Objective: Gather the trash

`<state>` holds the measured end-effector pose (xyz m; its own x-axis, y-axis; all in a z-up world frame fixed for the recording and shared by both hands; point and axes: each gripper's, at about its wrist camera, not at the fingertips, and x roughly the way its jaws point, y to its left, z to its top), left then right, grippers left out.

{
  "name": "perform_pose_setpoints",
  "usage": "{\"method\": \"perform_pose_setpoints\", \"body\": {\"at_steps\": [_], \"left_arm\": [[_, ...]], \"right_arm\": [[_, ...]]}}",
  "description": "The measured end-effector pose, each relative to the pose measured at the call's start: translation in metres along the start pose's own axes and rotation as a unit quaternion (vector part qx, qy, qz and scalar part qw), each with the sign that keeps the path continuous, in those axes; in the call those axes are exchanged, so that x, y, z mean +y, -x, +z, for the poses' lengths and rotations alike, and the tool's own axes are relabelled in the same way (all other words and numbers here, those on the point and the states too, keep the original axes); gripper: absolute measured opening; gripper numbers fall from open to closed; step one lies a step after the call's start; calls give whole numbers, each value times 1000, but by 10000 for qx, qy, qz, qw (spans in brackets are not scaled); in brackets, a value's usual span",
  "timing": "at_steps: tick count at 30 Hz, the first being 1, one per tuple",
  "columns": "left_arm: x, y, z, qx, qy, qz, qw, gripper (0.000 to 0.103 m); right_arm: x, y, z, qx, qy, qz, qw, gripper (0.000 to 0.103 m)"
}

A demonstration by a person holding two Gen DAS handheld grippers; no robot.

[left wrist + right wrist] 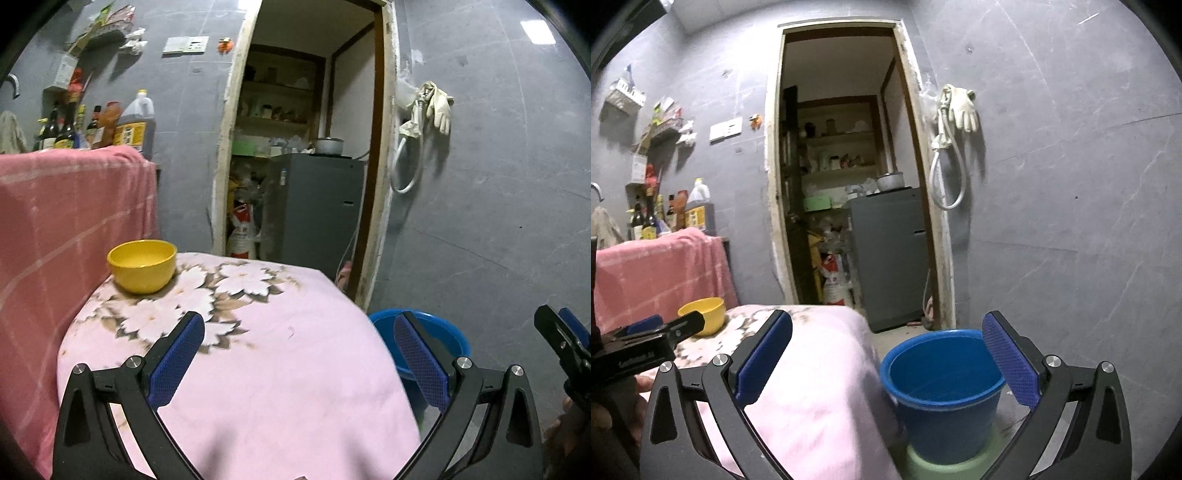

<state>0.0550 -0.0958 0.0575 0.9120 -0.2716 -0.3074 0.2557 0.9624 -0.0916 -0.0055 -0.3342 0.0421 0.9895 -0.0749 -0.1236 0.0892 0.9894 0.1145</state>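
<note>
Over the near edge of the pink-covered desk (280,369), the left gripper (299,354) and right gripper (886,354) both hung spread wide, holding nothing; no trash visible on the cloth, only a yellow bowl (142,264) at far left; blue bucket (942,387) sat on the floor to the right, prob. the bin; step looked like searching or finishing; next move needed a target found first.
</note>
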Motion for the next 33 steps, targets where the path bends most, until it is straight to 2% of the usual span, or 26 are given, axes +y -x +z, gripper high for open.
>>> {"method": "perform_pose_setpoints", "body": {"at_steps": [5,16,22,33], "left_arm": [[12,15,-17,14,-74,254,9996,101],[39,42,-55,51,64,779,9969,101],[46,46,-67,38,120,904,9958,101],[46,48,-83,62,-7,855,9963,101]], "right_arm": [[14,10,-12,68,65,214,9997,103],[32,17,-31,130,125,372,9991,103],[44,17,-45,185,305,448,9984,103],[43,17,-60,211,375,315,9986,103]]}}
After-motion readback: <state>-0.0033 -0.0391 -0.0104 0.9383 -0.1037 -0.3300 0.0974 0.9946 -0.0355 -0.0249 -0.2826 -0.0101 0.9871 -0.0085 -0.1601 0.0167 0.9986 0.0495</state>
